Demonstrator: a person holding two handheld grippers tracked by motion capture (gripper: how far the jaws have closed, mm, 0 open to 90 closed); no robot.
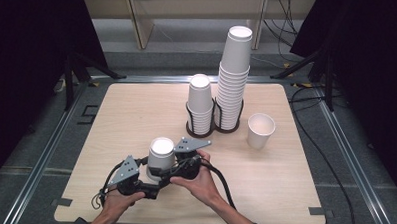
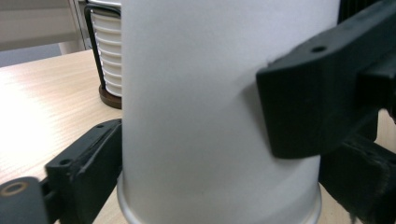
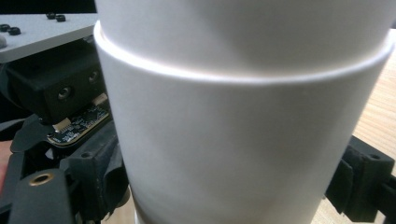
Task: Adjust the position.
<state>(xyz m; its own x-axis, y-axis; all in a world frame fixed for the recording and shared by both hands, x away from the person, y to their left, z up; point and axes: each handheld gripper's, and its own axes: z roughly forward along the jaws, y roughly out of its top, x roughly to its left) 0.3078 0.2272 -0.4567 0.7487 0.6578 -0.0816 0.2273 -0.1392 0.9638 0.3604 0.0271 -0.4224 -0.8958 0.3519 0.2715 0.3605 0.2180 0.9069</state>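
An upturned white paper cup stands near the table's front edge, between both grippers. In the right gripper view a rim line shows one cup nested over another. My left gripper is shut on the cup's lower part from the front left; the left gripper view has its jaws pressed on both sides of the cup, whose rim rests on the table. From the right, my right gripper is shut on the same cup, its jaws flanking it in the right gripper view. A hand holds each gripper.
Two wire holders stand mid-table: a short stack of cups and a tall stack beside it. A single upright cup sits to their right. Bare wooden table lies to the front right and left.
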